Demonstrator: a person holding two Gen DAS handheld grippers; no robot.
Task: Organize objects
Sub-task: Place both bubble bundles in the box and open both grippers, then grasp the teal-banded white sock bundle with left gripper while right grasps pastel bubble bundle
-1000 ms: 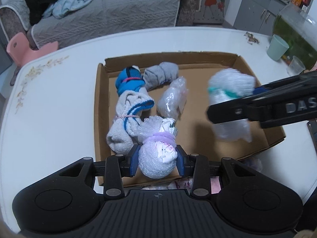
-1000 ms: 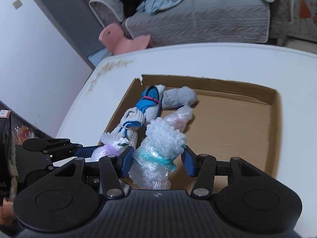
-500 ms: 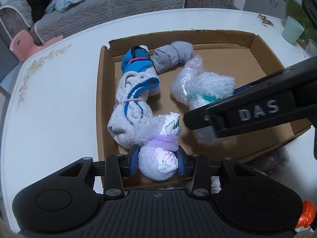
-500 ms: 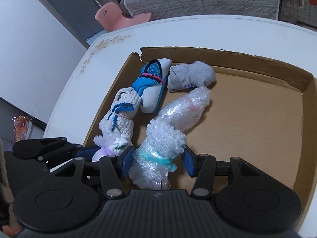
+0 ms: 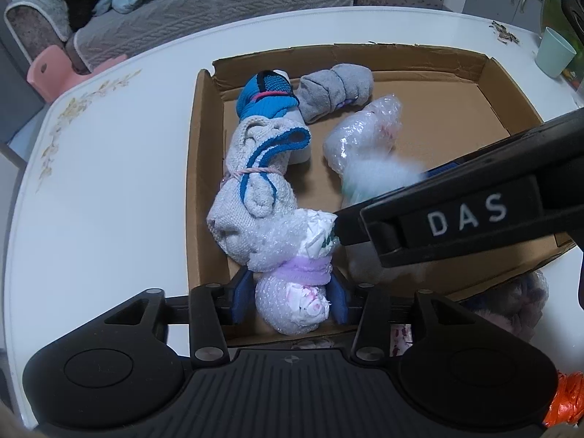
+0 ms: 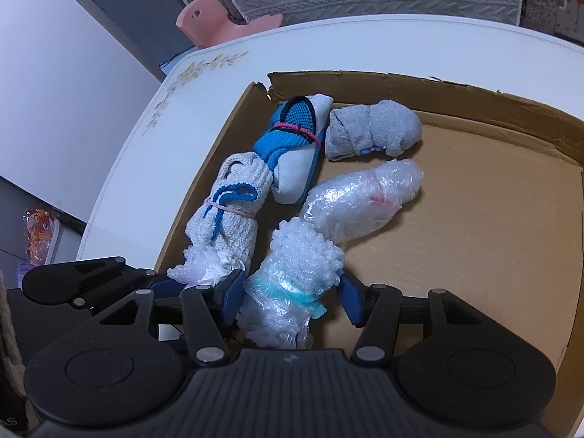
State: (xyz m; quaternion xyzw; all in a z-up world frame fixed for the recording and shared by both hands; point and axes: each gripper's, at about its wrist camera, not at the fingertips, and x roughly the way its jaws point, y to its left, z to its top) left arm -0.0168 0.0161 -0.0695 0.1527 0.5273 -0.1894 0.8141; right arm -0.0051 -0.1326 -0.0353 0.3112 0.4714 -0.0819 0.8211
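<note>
A shallow cardboard box (image 5: 204, 182) lies on the white table (image 5: 109, 182). My left gripper (image 5: 290, 299) is at its near wall, jaws opening. A bubble-wrap bundle with a purple band (image 5: 292, 306) sits between the pads, which no longer press it. My right gripper (image 6: 292, 301) is also opening around a bubble-wrap bundle with a teal band (image 6: 292, 273) that rests on the box floor. Its black finger (image 5: 474, 215) crosses the left wrist view. Further in lie a grey-white sock with blue trim (image 5: 252, 189), a blue sock bundle (image 5: 266, 98), a grey sock roll (image 5: 335, 87) and a clear bubble-wrap roll (image 6: 361, 200).
Another wrapped bundle (image 5: 518, 299) lies on the table outside the box's near right wall, beside something orange (image 5: 565, 401). A teal cup (image 5: 554, 54) stands at the far right. Beyond the table are a grey sofa (image 5: 219, 3) and a pink stool (image 5: 51, 69).
Both grippers have come down into the box with their bundles. The right one moved closer to the left. Both pairs of jaws have widened slightly around the bundles.
</note>
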